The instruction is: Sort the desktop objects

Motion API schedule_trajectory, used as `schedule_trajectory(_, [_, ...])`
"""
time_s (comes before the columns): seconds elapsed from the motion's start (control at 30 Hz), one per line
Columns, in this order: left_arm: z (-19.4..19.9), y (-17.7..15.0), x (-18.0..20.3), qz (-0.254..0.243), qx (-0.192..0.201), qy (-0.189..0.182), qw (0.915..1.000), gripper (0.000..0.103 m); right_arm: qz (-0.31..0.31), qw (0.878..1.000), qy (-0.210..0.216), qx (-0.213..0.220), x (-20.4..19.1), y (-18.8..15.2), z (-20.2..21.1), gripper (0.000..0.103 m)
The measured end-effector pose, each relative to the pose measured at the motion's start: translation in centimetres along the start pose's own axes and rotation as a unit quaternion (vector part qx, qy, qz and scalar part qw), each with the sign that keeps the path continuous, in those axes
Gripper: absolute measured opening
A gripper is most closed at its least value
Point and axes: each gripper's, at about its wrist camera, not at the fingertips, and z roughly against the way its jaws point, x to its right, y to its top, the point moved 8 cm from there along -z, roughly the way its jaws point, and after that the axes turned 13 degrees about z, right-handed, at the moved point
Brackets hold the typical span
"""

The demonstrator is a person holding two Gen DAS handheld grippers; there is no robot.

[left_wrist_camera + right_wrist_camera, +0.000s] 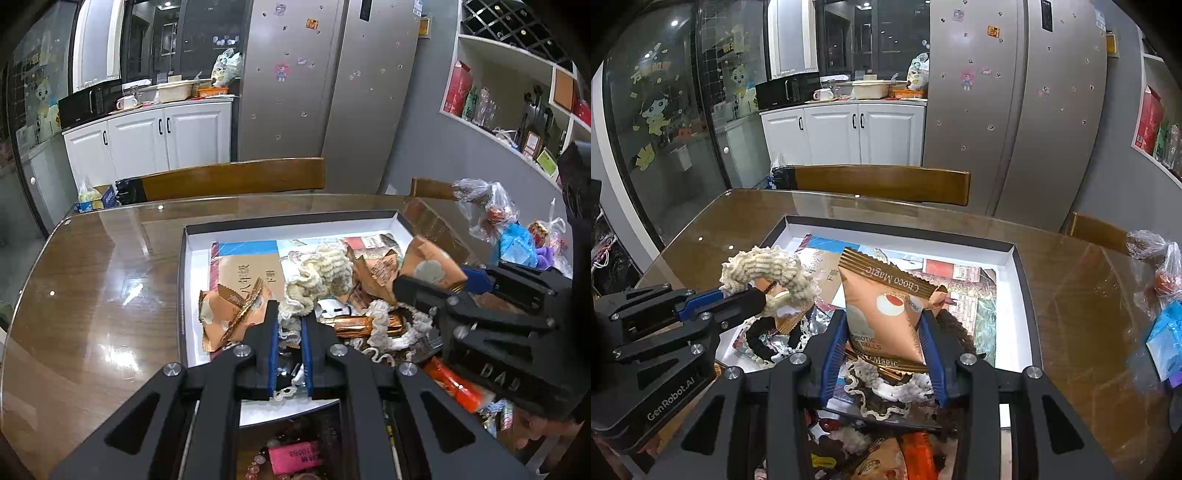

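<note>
- The right tool (pixel 884 343) grips an orange snack packet (pixel 886 314) at centre frame, above the white box (pixel 1015 295).
- The left tool (pixel 290 332) pinches a cream scrunchie (pixel 764 271), its jaws nearly closed.
- Items at the bottom edge are cut off and unclear.

Box (pixel 1023 280) on table (pixel 1071 295) (chair (pixel 882 182) behind)

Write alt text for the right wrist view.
The right gripper grips an orange Choco Magic snack packet over a white-lined box of clutter; at left, the left gripper holds a cream knitted scrunchie.
</note>
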Motion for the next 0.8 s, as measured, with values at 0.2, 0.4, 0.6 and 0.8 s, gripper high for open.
schedule_trajectory(0.2, [0.8,1.0,-1.3,0.018,0.026,0.035,0.9989,0.096,-0.012,1.0,-0.015,0.009,1.3,0.4,0.1,0.058])
schedule_trajectory(0.4, [1.8,1.5,-2.1,0.02,0.04,0.049,0.9978,0.101,-0.022,0.997,-0.071,0.024,3.4,0.9,1.7,0.083])
schedule_trajectory(0.6, [1.8,1.6,-2.2,0.015,0.039,0.05,0.9979,0.101,-0.018,0.997,-0.079,0.02,3.7,1.1,1.6,0.083])
schedule_trajectory(0.8, [2.2,1.6,-2.1,0.008,0.043,0.054,0.9976,0.101,-0.014,0.997,-0.076,0.02,3.4,1.1,1.6,0.083])
